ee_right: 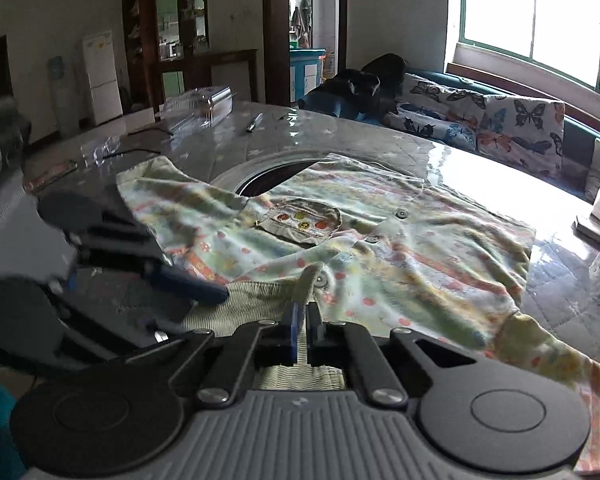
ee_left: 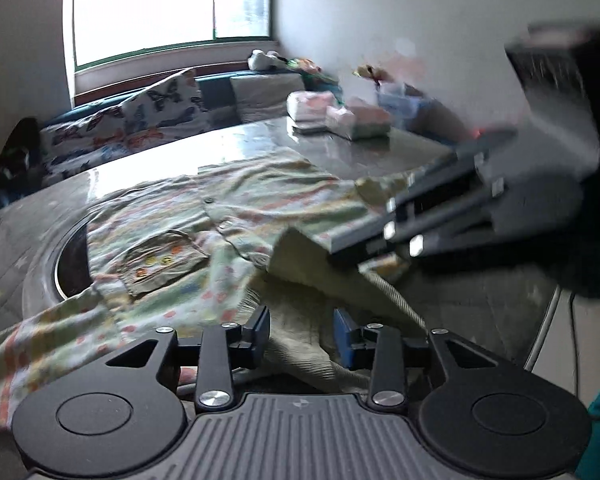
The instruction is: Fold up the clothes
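- My right claw is clenched on the shirt's ribbed collar at bottom centre, I judge to lift that edge for a fold.
- My left claw is released, straddling the collar, not yet gripping.
- The shirt lies spread on the table, covering part of a round hole; its near hem is cut off, and motion blur smears the opposite claw in each view.

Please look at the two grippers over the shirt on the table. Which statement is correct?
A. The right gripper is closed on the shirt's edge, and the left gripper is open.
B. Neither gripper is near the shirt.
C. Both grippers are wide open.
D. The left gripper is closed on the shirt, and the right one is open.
A: in its own view the right gripper has its fingers pinched on the ribbed edge of the shirt, while the left gripper shows a clear gap between its fingers.
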A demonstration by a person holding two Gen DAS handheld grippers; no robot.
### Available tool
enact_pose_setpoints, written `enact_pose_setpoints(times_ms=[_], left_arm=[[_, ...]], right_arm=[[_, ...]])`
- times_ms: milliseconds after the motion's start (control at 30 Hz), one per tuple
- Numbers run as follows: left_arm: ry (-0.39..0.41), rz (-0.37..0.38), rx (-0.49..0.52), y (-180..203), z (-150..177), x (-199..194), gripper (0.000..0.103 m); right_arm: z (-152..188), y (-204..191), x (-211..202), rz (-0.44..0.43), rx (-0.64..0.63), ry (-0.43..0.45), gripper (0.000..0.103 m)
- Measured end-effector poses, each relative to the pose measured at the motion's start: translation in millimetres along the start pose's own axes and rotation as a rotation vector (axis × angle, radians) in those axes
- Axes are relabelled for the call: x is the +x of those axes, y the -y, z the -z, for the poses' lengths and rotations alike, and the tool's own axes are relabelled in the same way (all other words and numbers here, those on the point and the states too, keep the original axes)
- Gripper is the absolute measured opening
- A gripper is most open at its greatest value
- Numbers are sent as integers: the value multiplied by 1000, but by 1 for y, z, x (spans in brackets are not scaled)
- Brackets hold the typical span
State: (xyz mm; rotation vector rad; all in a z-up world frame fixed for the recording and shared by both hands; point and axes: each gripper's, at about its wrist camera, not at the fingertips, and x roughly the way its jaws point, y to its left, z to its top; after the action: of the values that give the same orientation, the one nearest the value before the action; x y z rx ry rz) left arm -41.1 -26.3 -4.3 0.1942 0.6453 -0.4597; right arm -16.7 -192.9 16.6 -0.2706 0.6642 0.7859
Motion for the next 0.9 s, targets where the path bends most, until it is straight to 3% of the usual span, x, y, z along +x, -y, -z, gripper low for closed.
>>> enact_pose_setpoints(times_ms=[67,167,200,233,333,667,767,900], left_arm=[[-24,-13,35,4,1,7,38],[-41,-17,32,1,2,13,22],[-42,-8,17,-2,3,13,12],[-44,1,2,-4,3,13,11],[-29,44,-47,-11,2,10,10],[-20,80,-59,-17,-2,3,13],[25,78,-63,-23,-11,-9,14],[82,62,-89,-32,-26,-16,15]], right_arm=[[-1,3,-1,-3,7,4,3],[0,3,-1,-10,6,2,3],[1,2,0,-10,3,0,3],[1,2,1,-13,4,-2,3],[3,2,6,-18,10,-9,3],[4,5,24,-7,-10,-42,9],[3,16,9,33,15,-12,9],[13,48,-14,157,91,9,10]])
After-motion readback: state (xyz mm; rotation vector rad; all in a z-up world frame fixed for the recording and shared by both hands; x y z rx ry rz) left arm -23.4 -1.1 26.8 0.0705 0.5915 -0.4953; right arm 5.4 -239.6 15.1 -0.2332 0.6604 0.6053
